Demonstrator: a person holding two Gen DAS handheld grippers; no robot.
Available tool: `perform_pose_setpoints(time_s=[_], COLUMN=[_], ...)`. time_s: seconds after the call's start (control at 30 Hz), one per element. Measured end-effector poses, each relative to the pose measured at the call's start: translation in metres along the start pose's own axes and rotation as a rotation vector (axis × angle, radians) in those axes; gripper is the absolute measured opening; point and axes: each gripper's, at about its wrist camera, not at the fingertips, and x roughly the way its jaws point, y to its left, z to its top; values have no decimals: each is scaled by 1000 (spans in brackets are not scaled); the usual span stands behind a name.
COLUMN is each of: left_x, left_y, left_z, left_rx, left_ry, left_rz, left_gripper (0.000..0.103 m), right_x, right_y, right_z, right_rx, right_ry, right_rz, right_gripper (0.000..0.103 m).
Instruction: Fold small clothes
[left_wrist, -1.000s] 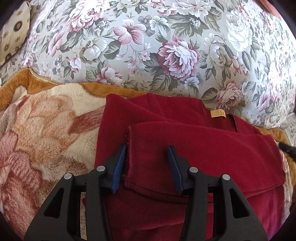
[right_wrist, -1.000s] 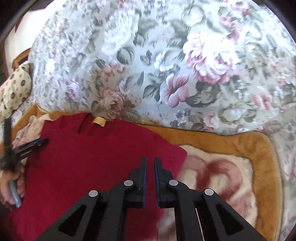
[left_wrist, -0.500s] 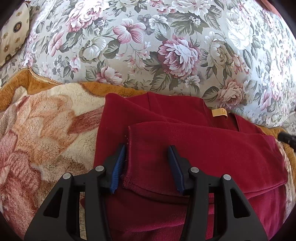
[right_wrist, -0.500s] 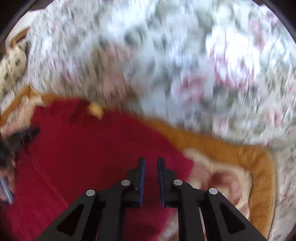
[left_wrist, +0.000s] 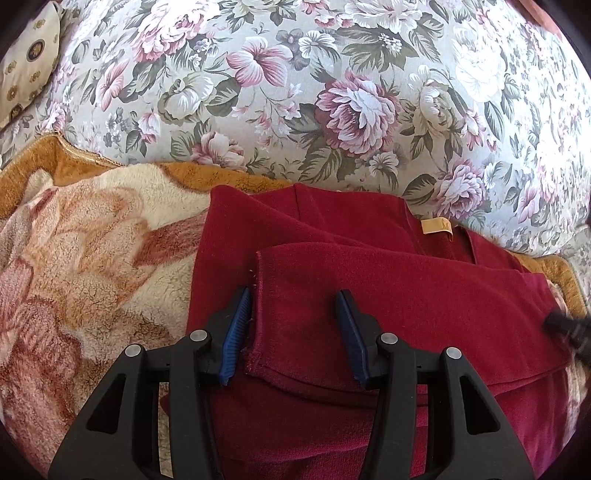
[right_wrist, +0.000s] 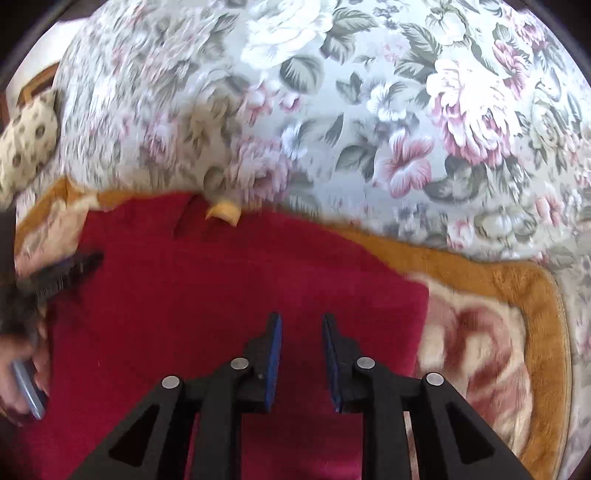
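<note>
In your left wrist view, the red garment (left_wrist: 388, 295) lies on the plush blanket (left_wrist: 85, 258), its far edge up against the flowered sofa back (left_wrist: 295, 92). A folded-over flap with a stitched hem lies across the top of it, and a small tan label (left_wrist: 437, 226) shows near the far edge. Your left gripper (left_wrist: 293, 325) hangs over that flap with its jaws spread; the blue pads (left_wrist: 236, 332) straddle the hemmed corner without pressing on it. At the right edge a dark blurred tip of your right gripper (left_wrist: 569, 326) pokes in over the cloth. A patterned cushion (left_wrist: 26, 62) sits in the far left corner.

In your right wrist view, which is partly blurred, the red garment (right_wrist: 221, 314) fills the lower left, its right edge ending on the blanket (right_wrist: 480, 350). Your right gripper (right_wrist: 302, 339) is over the cloth near that edge, its jaws opening, with nothing between the pads. At the left, your left gripper (right_wrist: 70, 267) reaches onto the garment, with your left hand (right_wrist: 22, 376) below it.
</note>
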Motion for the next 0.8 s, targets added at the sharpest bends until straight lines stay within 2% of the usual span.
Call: perform_pose_setpoints(time_s=[0.03, 0.07, 0.13, 0.4, 0.6, 0.7, 0.77, 0.8], left_x=[0, 0, 0, 1, -1, -24, -54, -77], left_y=[0, 0, 0, -2, -14, -11, -6, 0], left_z=[0, 0, 1, 2, 6, 11, 4, -5], left_rx=[0, 0, -2, 4, 56, 60, 47, 39], left_ry=[0, 1, 2, 11, 62, 140, 112, 80], left_rz=[2, 2, 0, -1, 58, 52, 30, 12], left_gripper=[48, 48, 48, 51, 54, 53, 54, 54], right_x=[8, 3, 1, 10, 20, 16, 2, -15], right_y=[2, 2, -2, -8, -3, -4, 1, 4], right_z=[-11, -23, -29, -33, -30, -28, -28, -33], right_rx=[-20, -43, -34, -16, -10, -14, -26, -29], right_ry=[32, -70, -106, -130, -132, -120, -102, -122], right_rz=[-13, -18, -1, 26, 31, 16, -52, -94], right_gripper=[23, 23, 23, 24, 23, 23, 24, 25])
